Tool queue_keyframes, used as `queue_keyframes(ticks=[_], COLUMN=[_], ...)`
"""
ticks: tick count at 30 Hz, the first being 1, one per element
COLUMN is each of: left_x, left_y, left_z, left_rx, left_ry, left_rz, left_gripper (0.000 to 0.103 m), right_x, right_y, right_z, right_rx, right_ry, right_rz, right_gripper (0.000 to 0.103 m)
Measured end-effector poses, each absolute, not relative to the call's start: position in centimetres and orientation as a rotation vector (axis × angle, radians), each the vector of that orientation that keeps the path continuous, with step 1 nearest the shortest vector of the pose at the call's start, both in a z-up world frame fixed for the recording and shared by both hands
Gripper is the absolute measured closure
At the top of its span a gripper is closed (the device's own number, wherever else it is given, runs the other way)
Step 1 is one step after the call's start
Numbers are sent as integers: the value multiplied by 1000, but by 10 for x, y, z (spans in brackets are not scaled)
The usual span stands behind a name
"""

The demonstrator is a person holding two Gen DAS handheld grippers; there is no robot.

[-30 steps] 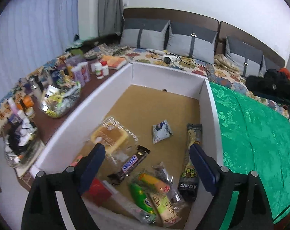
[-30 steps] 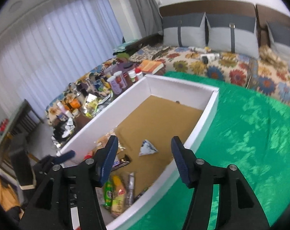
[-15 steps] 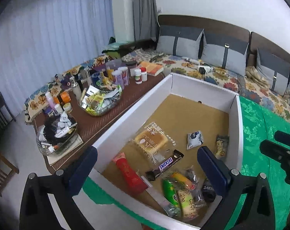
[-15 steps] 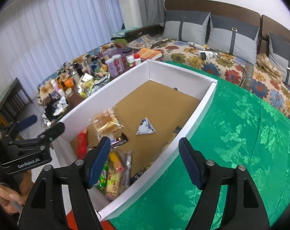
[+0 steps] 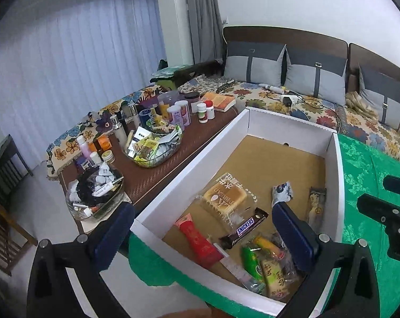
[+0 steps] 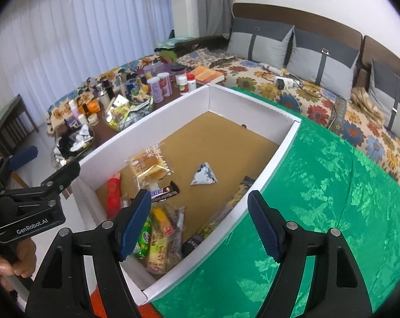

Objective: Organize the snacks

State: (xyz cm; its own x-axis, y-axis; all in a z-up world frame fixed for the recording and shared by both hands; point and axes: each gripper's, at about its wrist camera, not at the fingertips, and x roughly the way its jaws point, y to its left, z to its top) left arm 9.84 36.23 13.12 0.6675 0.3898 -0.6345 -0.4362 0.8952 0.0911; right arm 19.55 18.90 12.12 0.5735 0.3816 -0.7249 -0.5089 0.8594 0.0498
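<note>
A: Inside the white cardboard box (image 5: 200,159) on the green cloth (image 6: 332,212), the snacks are seen bunched at the near end: a wrapped bread loaf (image 5: 225,198), a Snickers bar (image 5: 244,229), a red packet (image 5: 198,239), a green and yellow bundle of packets (image 5: 266,267), a small white triangular pouch (image 6: 203,177) and a dark stick pack (image 5: 316,206) against the right wall.

B: And the tongs?

A: Both are spread wide with nothing between them. The left gripper (image 5: 200,235) is held above the near left corner of the box; the right gripper (image 6: 200,225) is held over the near right wall.

B: What could go wrong from here?

A: The near snacks overlap, so two wrappers could be pinched together if a jaw is lowered into the pile. The loaf's loose clear film could be caught instead of the loaf, and the loaf squashed or dropped. The stick pack lies tight against the wall, so a finger could be blocked by the cardboard. With both tools crowded at the near end, they could be knocked together.

B: What differs from a second ago?

A: Both grippers have been drawn back and raised. Far more of the brown side table (image 5: 160,169) and its glass bowl of sachets (image 5: 154,148) is now taken in, and each gripper is now visible in the other's view. The snacks are unmoved.
</note>
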Motion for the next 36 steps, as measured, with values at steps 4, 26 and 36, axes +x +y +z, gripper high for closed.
queue_keyframes(ticks=[4,26,36], left_x=[95,101,105], left_y=[365,370,366], left_z=[129,131,132], left_rx=[-90,-134,-117], left_ry=[708,763,757], left_rz=[445,422,416], left_gripper=[0,0,0], right_x=[194,198,199], right_y=[194,203,205], right_z=[120,114,112], right_rx=[-182,-176,-178], right_ry=[826,860,867], right_rz=[504,500,503], right_gripper=[25,25,25])
